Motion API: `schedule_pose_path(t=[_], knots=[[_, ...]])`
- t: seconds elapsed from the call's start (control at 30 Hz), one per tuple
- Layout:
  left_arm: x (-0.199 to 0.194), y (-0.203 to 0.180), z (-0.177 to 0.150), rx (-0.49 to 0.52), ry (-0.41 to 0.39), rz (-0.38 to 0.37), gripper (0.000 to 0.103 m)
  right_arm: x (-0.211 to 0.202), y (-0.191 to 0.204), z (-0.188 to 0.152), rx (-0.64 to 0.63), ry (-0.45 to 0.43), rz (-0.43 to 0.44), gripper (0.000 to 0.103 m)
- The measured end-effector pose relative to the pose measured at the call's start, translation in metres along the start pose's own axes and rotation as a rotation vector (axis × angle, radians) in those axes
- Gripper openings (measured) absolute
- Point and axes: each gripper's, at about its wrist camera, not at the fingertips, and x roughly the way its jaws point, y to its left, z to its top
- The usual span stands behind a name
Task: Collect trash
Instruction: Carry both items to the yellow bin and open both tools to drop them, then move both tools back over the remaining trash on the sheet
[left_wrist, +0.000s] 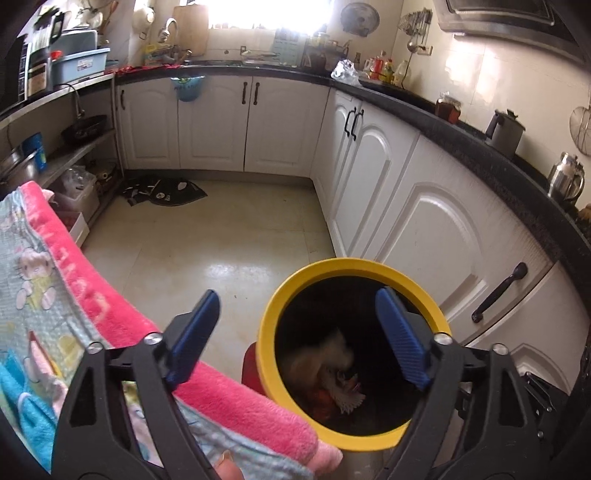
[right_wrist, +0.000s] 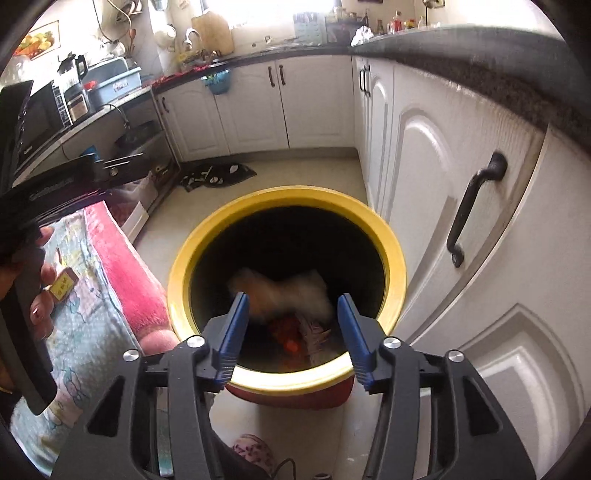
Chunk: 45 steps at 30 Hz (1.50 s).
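A round bin with a yellow rim (left_wrist: 354, 266) and a red body stands on the floor beside the white cabinets. Inside lie pale crumpled trash (left_wrist: 325, 356), orange scraps and a patterned wrapper. My left gripper (left_wrist: 297, 295) is open above the bin's left rim, with nothing between its blue pads. My right gripper (right_wrist: 292, 296) hangs open over the bin (right_wrist: 288, 195). A blurred pale piece of trash (right_wrist: 306, 288) is in the bin's mouth just beyond its fingertips, and neither pad touches it.
A table under a pink and light-blue cartoon cloth (left_wrist: 55, 266) stands left of the bin, with a small yellow box (right_wrist: 63, 286) on it. A hand (right_wrist: 40, 302) holds the other gripper's handle. White cabinet doors (right_wrist: 461, 155) close off the right. A dark mat (left_wrist: 166, 192) lies on the floor.
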Motion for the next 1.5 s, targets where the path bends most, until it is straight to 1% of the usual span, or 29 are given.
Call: schedule_pose_path(t=[0.1,0.17,0.3,0.37,0.43,0.63,0.87,1.0,1.2,1.33,1.5], knots=[[-0.017,0.009,0.003,-0.021,-0.018,0.008,0.092,-0.011,0.007,0.005,-0.016,-0.037,-0.007,0.057],[-0.027,0.014,0.004,-0.027,-0.033,0.016,0.092,-0.018,0.010,0.008,-0.013,-0.059,-0.003,0.063],[-0.052,0.026,0.007,-0.052,-0.066,0.036,0.092,-0.036,0.020,0.015,-0.019,-0.112,0.006,0.068],[-0.062,0.031,0.007,-0.058,-0.076,0.039,0.092,-0.045,0.025,0.018,-0.021,-0.136,0.011,0.074],[-0.073,0.038,0.005,-0.070,-0.086,0.042,0.092,-0.054,0.029,0.020,-0.023,-0.159,0.017,0.077],[-0.106,0.058,0.000,-0.106,-0.120,0.053,0.092,-0.078,0.049,0.026,-0.045,-0.207,0.051,0.079],[-0.138,0.080,-0.007,-0.133,-0.161,0.080,0.092,-0.099,0.071,0.029,-0.081,-0.243,0.092,0.080],[-0.156,0.095,-0.013,-0.167,-0.187,0.097,0.092,-0.108,0.082,0.029,-0.103,-0.256,0.113,0.080],[-0.175,0.116,-0.023,-0.210,-0.205,0.123,0.092,-0.120,0.101,0.027,-0.134,-0.273,0.149,0.080],[-0.186,0.125,-0.027,-0.221,-0.218,0.140,0.092,-0.126,0.113,0.025,-0.154,-0.280,0.172,0.081],[-0.197,0.138,-0.034,-0.232,-0.211,0.154,0.092,-0.133,0.133,0.020,-0.191,-0.280,0.208,0.081]])
